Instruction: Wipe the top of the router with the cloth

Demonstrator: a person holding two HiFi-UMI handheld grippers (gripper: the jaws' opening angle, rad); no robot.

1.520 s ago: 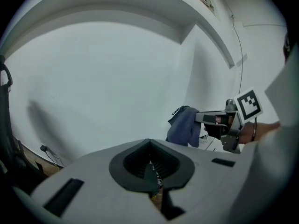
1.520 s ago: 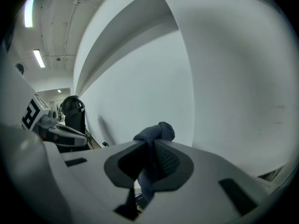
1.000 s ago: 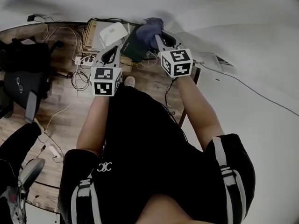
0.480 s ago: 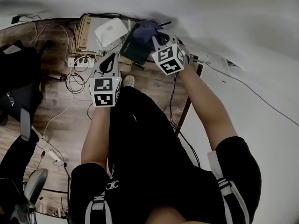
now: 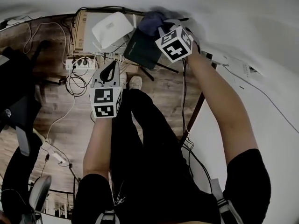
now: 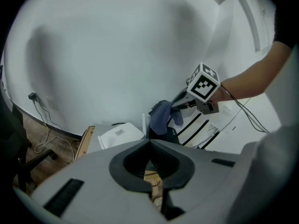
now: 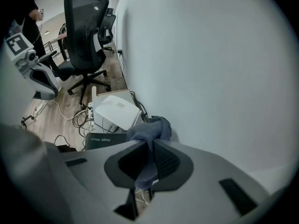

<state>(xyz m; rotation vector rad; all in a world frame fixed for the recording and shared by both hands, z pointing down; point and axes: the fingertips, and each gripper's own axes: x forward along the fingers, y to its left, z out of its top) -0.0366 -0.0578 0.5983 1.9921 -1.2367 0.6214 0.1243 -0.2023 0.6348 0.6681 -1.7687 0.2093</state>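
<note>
A blue cloth [image 5: 150, 22] hangs bunched from my right gripper [image 5: 160, 28], which is shut on it. The cloth [image 7: 150, 129] sits over the far end of a black router [image 5: 145, 48], close to the wall. A white router [image 5: 112, 28] lies on a cardboard box just left of the black one. From the right gripper view, the white router [image 7: 117, 110] and black router [image 7: 103, 139] lie below the cloth. My left gripper [image 5: 113, 64] is shut and empty, held over the floor short of both routers. The left gripper view shows the cloth [image 6: 163, 116] and white router [image 6: 120, 135].
A power strip [image 5: 80, 62] and tangled cables [image 5: 77, 83] lie on the wood floor left of the routers. The white wall [image 5: 224, 13] runs behind them. An office chair [image 7: 86, 36] stands further off. A table leg [image 5: 194, 111] and cables hang at the right.
My right gripper has carried the cloth farther out towards the wall, over the black router's far end. The left gripper has stayed shut and held about the same place.
</note>
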